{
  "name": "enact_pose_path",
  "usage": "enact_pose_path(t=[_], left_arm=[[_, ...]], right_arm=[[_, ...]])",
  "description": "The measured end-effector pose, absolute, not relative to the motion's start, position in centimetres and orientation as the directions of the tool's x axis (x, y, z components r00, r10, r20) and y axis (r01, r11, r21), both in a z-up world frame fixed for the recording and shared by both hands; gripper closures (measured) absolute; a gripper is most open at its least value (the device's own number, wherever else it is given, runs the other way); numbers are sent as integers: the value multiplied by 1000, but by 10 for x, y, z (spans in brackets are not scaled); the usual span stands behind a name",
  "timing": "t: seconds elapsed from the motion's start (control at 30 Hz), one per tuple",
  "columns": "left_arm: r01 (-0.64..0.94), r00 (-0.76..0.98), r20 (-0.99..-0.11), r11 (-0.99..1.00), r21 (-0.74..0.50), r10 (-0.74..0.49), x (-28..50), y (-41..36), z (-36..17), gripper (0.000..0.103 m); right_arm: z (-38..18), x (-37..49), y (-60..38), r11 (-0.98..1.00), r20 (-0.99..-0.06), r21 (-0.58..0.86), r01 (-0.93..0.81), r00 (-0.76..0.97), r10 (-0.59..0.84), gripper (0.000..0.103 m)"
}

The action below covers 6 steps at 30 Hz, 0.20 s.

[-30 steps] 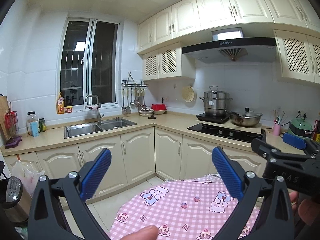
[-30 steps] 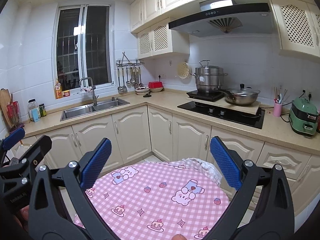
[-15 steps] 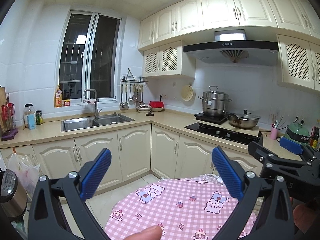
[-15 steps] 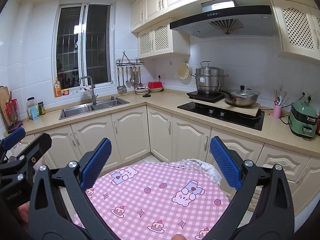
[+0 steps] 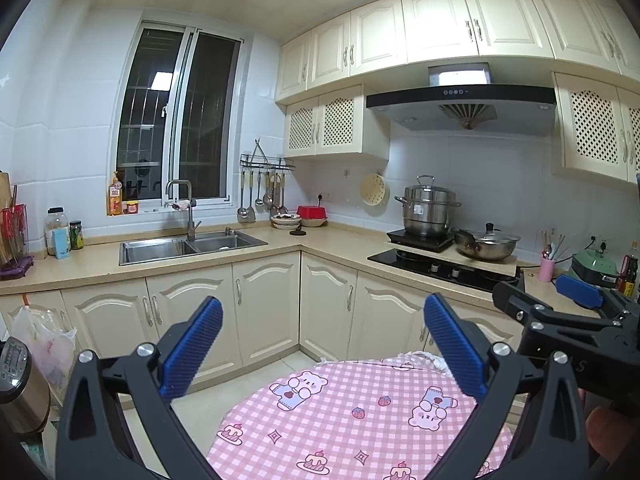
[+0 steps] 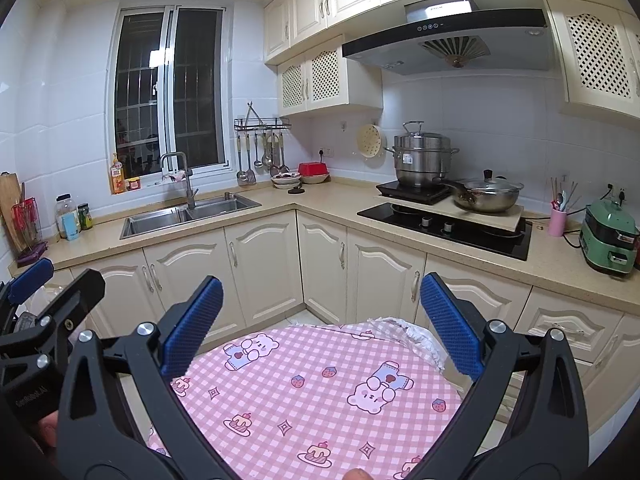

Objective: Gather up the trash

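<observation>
Left wrist view: the left gripper [image 5: 322,348] is held with fingers spread wide and empty above a pink checked tablecloth [image 5: 352,416]. Right wrist view: the right gripper [image 6: 320,328] is likewise held wide apart, empty; no trash can be made out.

A crumpled white sheet [image 6: 404,331], crinkled like thin plastic or paper, lies bunched at the far right edge of a round table [image 6: 320,408] covered in pink checked cloth. What it is cannot be told. Well apart, to the left, a translucent plastic bag [image 5: 42,344] hangs slack against a cream cabinet front [image 5: 108,320], something pinkish inside.
</observation>
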State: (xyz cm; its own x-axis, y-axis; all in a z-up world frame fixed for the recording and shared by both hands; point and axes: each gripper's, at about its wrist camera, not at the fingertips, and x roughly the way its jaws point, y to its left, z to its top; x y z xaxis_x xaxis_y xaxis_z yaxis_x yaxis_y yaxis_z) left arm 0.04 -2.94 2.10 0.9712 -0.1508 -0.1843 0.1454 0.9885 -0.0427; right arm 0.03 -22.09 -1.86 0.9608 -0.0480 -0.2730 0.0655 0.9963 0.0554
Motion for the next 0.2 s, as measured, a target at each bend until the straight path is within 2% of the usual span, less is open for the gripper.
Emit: enact_pose_path(t=[0.2], left_arm=[[120,970,-210,992,-43,-126,7,-28,17,4]], right_arm=[[-20,3,-221,996,-276,59,62,960,-43,6]])
